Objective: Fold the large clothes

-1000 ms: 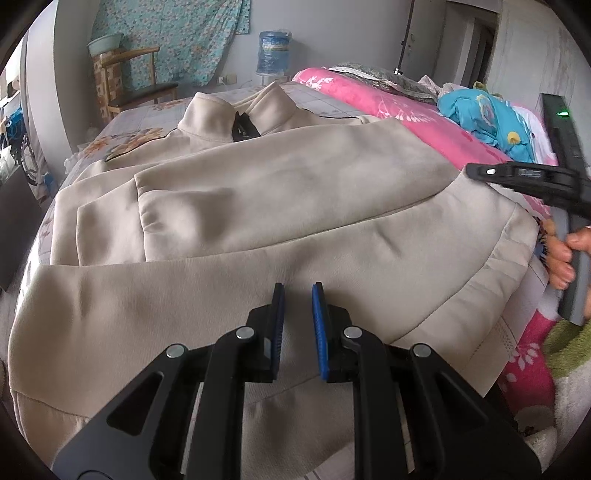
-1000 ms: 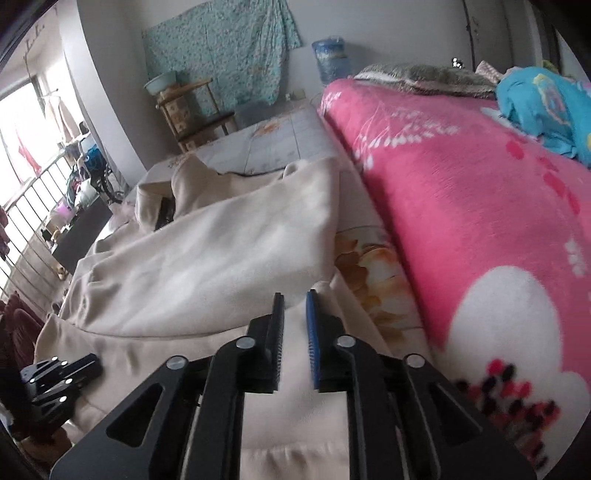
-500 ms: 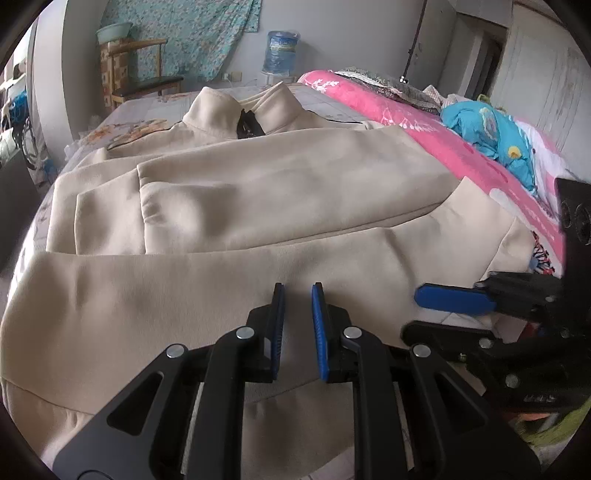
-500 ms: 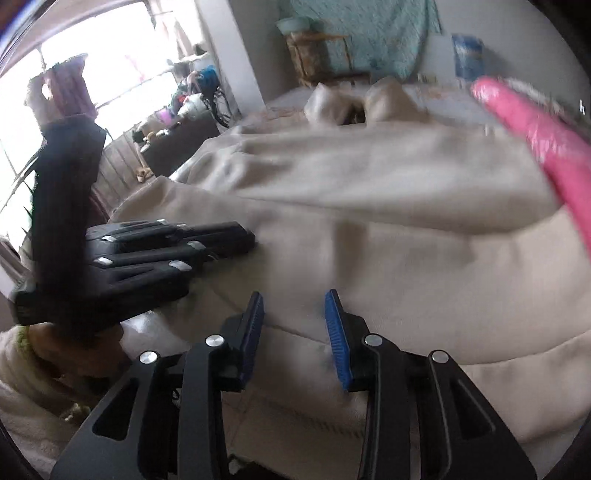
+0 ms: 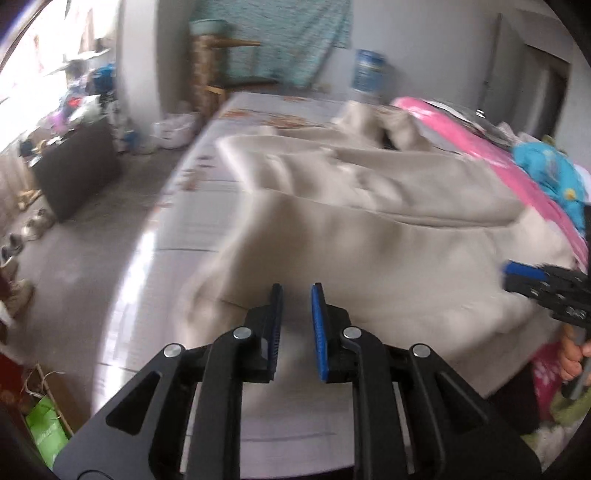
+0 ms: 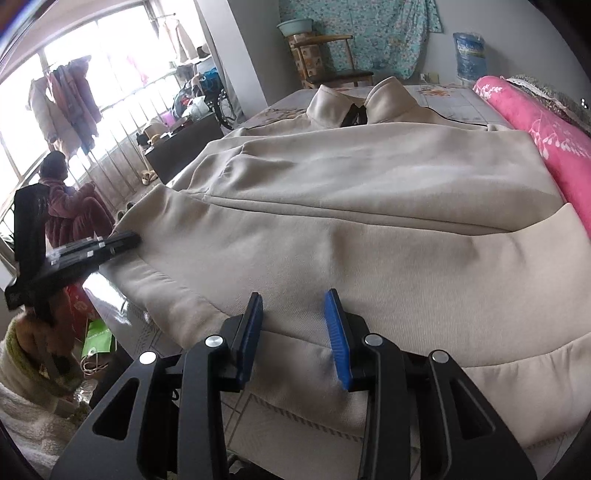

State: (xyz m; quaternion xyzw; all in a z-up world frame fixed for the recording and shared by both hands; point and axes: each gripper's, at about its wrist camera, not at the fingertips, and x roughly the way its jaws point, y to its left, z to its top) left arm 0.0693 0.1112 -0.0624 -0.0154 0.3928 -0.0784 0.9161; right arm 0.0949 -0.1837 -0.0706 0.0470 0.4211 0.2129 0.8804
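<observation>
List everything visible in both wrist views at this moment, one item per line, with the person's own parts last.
jacket: one, beige, spread flat on the bed, collar at the far end
bed sheet: one, pale with floral print, under the jacket
blanket: one, pink, along the jacket's right side
blue garment: one, turquoise, on the blanket
chair: one, wooden, beyond the bed
basin: one, teal, above the chair
water jug: one, blue, by the far wall
hanging cloth: one, teal patterned, on the wall
seated person: one, dark red clothes, by the window
left gripper: black, blue pads, narrow gap, nothing held
right gripper: black, blue pads, just opened, over the hem
</observation>
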